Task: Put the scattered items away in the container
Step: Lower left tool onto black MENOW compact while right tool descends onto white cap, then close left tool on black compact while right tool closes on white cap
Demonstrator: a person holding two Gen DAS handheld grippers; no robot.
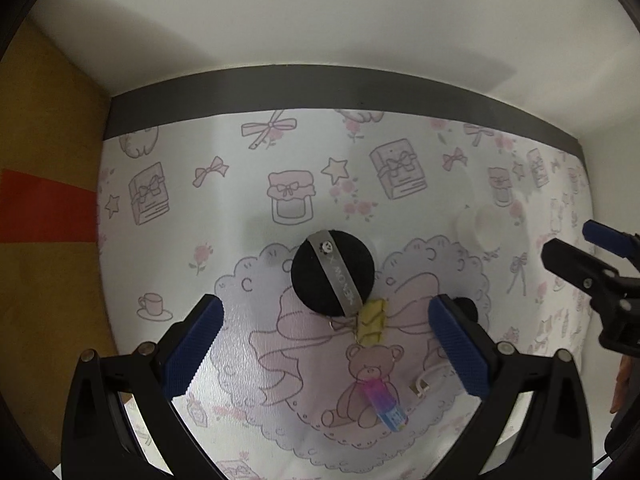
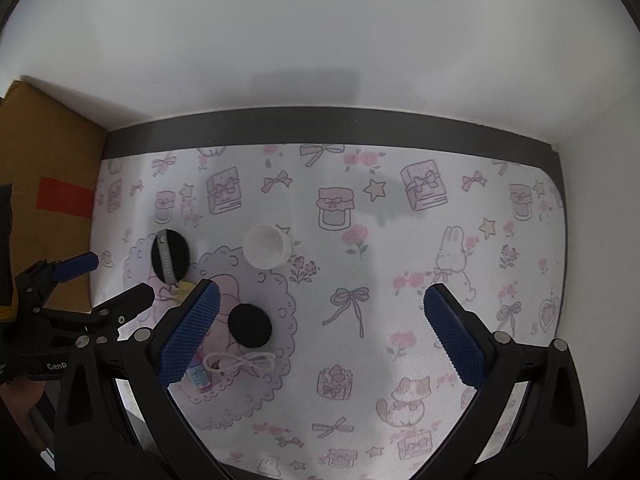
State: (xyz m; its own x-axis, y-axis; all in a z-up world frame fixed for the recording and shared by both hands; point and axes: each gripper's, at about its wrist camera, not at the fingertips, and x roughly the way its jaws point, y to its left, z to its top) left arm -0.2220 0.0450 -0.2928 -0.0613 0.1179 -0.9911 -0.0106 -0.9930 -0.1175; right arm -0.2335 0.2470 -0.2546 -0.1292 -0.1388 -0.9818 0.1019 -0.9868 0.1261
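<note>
In the left wrist view, a black round puff (image 1: 332,272) with a grey ribbon lies on the patterned mat, just beyond my open left gripper (image 1: 328,344). A small yellow item (image 1: 372,320) touches it. Nearer lie a pink-and-blue tube (image 1: 386,400) and a white cable (image 1: 430,380). The right wrist view shows a white cup (image 2: 266,246) standing upright, with the puff (image 2: 170,256) to its left. A plain black round pad (image 2: 250,325), the cable (image 2: 240,362) and the tube (image 2: 199,376) sit by the left finger of my open right gripper (image 2: 320,340), which holds nothing.
A brown cardboard box (image 2: 48,168) with a red stripe borders the mat on the left. A dark strip (image 2: 320,128) and white walls close off the back and right. The left gripper (image 2: 112,280) hangs open at the left of the right wrist view.
</note>
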